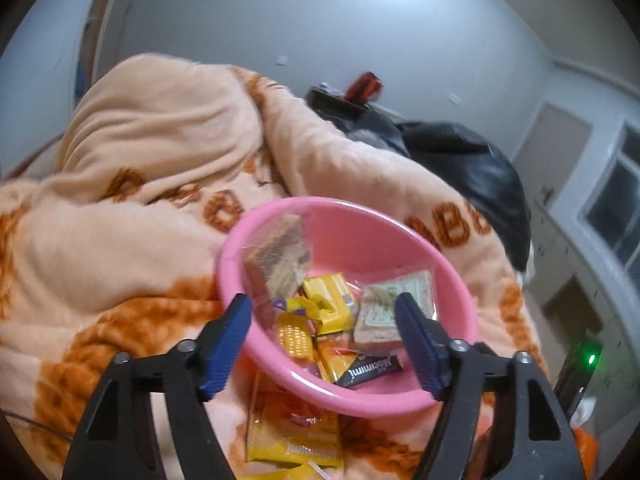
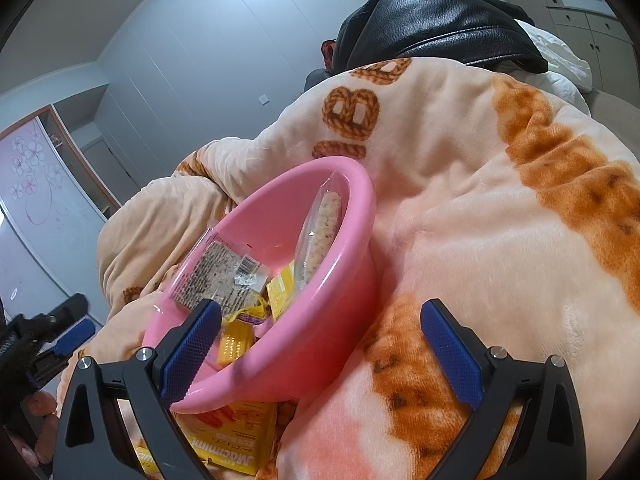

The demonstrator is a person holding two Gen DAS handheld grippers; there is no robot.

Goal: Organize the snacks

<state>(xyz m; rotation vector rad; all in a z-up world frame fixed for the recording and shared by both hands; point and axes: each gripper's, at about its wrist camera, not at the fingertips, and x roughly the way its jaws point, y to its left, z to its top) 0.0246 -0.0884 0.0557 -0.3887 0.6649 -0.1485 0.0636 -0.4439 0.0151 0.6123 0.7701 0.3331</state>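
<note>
A pink bowl [image 1: 360,236] sits tilted on a peach blanket and holds several wrapped snacks: clear-wrapped cake slices [image 1: 280,256], yellow packets [image 1: 326,304] and a black Macmmi bar [image 1: 370,370]. My left gripper [image 1: 324,310] is open and empty, its fingers astride the bowl's near rim. A yellow snack packet [image 1: 296,440] lies on the blanket below the bowl. In the right wrist view the bowl [image 2: 320,320] leans left, with a yellow Macmmi box [image 2: 236,444] under it. My right gripper [image 2: 320,320] is open and empty beside the bowl's outer wall.
The peach and orange blanket [image 1: 132,216] is bunched in high folds behind the bowl. A black leather jacket [image 2: 432,24] lies at the far end. The left gripper [image 2: 60,332] shows at the left edge of the right wrist view.
</note>
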